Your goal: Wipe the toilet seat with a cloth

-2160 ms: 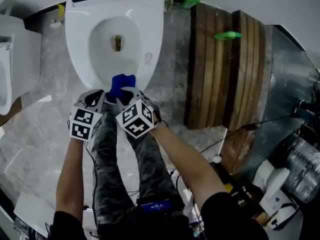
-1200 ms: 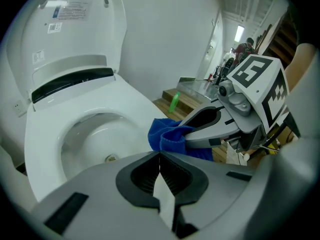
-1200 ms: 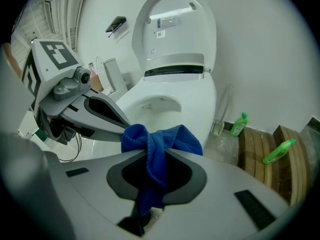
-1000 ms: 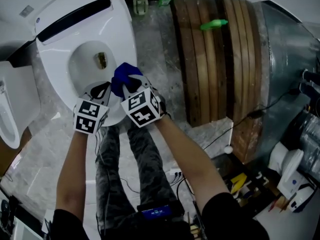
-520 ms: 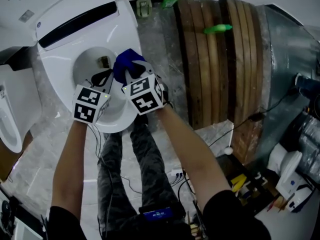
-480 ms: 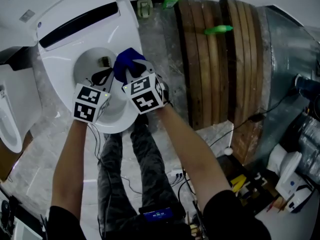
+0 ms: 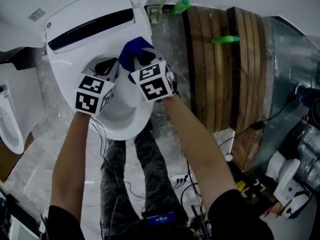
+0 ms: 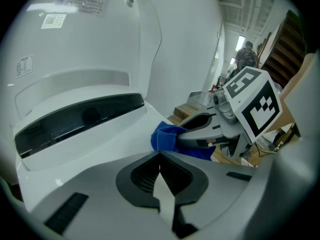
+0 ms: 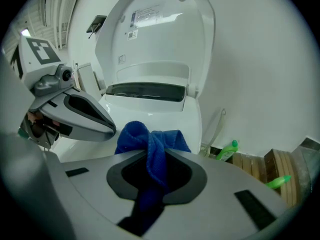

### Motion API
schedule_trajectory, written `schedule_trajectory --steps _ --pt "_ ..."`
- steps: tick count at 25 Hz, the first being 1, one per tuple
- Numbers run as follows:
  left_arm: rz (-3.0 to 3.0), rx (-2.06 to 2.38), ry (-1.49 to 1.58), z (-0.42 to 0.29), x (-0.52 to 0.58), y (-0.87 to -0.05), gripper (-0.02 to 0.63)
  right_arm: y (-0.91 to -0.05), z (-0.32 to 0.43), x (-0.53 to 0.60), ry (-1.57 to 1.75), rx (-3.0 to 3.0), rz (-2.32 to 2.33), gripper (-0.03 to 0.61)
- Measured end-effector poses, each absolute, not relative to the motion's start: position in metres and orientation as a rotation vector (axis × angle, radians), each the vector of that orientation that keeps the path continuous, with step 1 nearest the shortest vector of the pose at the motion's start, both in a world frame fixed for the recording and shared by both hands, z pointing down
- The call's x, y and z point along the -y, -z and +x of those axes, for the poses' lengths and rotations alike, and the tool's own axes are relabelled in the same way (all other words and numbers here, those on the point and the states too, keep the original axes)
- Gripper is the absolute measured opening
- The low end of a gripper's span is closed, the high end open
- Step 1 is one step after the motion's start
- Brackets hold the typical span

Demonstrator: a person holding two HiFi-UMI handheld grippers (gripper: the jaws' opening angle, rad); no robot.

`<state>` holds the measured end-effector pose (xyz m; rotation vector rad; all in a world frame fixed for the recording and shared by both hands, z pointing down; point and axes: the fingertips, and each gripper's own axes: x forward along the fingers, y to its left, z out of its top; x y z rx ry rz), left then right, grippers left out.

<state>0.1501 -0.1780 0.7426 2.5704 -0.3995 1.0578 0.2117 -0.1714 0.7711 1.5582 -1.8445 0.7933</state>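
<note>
The white toilet seat [image 7: 125,129] lies down with the lid [image 9: 160,29] raised behind it. A bunched blue cloth [image 7: 135,50] rests on the seat's right rear rim, near the dark hinge strip. My right gripper [image 7: 140,60] is shut on the cloth [image 9: 150,146], which sticks out past the jaws. My left gripper [image 7: 111,67] hangs just left of it over the bowl, shut with nothing between its jaws [image 8: 160,155]. In the left gripper view the blue cloth [image 8: 165,136] and the right gripper [image 8: 200,134] lie just ahead to the right.
A wooden slatted platform [image 7: 225,69] stands right of the toilet, with a green bottle [image 7: 180,5] and a green object [image 7: 225,39] by it. A second white fixture [image 7: 10,119] is at the left. Cables [image 7: 250,126] and the person's legs [image 7: 145,169] cover the floor below.
Both grippers have moved together along the seat's right side, from the front rim toward the back by the hinge. The blue cloth went with the right gripper.
</note>
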Motion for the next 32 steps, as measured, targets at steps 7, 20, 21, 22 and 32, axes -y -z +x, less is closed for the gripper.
schedule_trajectory --steps 7,20,21,22,32 --pt "2.559 0.439 -1.052 0.135 0.203 -0.74 0.011 -0.768 0.211 0.208 -0.755 1.843 1.541 0.061" --pt "2.527 0.525 -1.031 0.078 0.229 -0.739 0.012 -0.768 0.173 0.244 -0.713 1.86 1.523 0.061" --pt "2.526 0.529 -1.031 0.074 0.229 -0.738 0.012 -0.768 0.169 0.245 -0.709 1.861 1.519 0.061" --pt "2.525 0.532 -1.032 0.07 0.229 -0.738 0.012 -0.768 0.165 0.246 -0.706 1.861 1.515 0.061" --pt "2.511 0.579 -1.061 0.015 0.236 -0.74 0.012 -0.774 0.114 0.257 -0.683 1.885 1.456 0.061"
